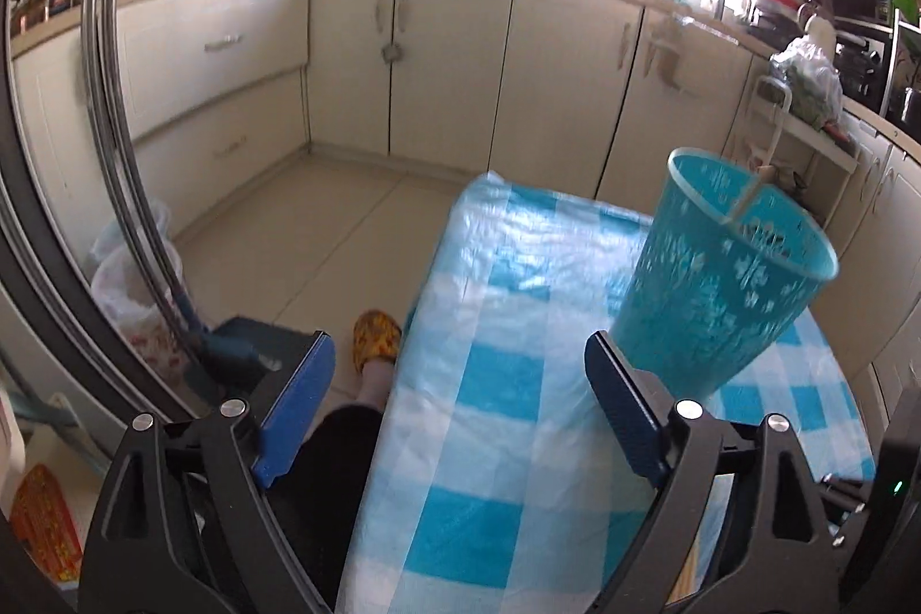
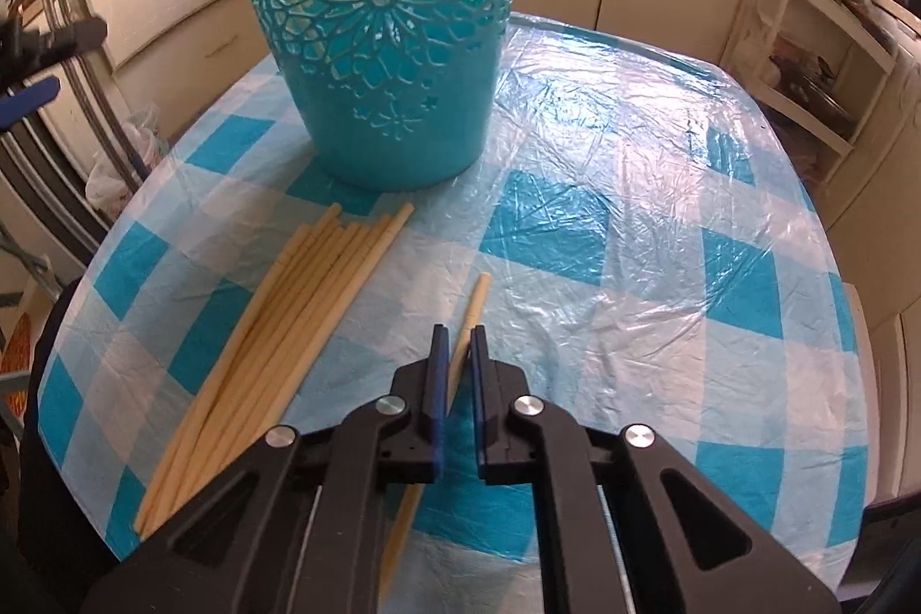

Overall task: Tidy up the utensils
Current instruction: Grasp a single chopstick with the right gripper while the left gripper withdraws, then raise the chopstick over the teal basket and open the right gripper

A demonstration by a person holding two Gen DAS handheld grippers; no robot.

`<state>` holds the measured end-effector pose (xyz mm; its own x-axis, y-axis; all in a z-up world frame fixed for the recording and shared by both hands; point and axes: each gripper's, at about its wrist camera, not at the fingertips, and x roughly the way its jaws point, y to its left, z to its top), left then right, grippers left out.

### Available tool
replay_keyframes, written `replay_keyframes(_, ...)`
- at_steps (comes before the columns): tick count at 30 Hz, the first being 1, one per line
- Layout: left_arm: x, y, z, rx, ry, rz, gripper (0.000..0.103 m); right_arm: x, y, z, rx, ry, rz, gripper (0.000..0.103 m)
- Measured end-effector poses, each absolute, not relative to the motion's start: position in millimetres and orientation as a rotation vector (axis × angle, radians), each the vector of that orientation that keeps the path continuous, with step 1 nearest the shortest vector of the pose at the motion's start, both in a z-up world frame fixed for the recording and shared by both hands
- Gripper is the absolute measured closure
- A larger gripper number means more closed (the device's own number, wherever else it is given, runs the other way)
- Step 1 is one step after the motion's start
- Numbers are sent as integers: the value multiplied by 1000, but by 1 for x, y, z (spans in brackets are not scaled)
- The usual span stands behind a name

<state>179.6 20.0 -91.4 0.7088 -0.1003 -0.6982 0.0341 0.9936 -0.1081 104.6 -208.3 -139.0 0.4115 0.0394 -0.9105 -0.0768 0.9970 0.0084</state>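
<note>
A teal cut-out basket (image 2: 383, 33) stands on the blue-and-white checked table (image 2: 662, 222); it also shows in the left wrist view (image 1: 725, 269) with one pale chopstick (image 1: 748, 199) inside. A bundle of several pale chopsticks (image 2: 276, 326) lies in front of the basket. My right gripper (image 2: 459, 335) is shut on a single chopstick (image 2: 475, 300) lying apart from the bundle, low over the table. My left gripper (image 1: 460, 372) is open and empty, held above the table's left edge, its right finger close to the basket.
Cream kitchen cabinets (image 1: 449, 56) run along the far walls. A white shelf unit (image 2: 806, 56) stands to the right of the table. A person's leg and yellow slipper (image 1: 377, 332) are on the floor at the table's left. A metal rack (image 1: 109, 153) stands at far left.
</note>
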Motion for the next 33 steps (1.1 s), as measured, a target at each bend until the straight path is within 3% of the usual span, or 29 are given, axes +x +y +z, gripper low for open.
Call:
replay_keyframes(6,171,16,-115,-75,863,-121,18,104,-206,-139,-80,1164,69,97)
replay_keyframes(11,161,7,-128,-17,913,-145,17,90,-224,-124,124,1087,72,98)
replay_keyframes(19,159,11,-148,-23,1005,-129,17,77,-253,-31,385,801,166,98)
replay_keyframes(26,153,10,-142,-35,1018,-137,17,134,-241,57,408,470,142,98)
replay_keyframes(33,144,12,-140,-47,1015,-138,16,187,-233,64,393,265,-37,97)
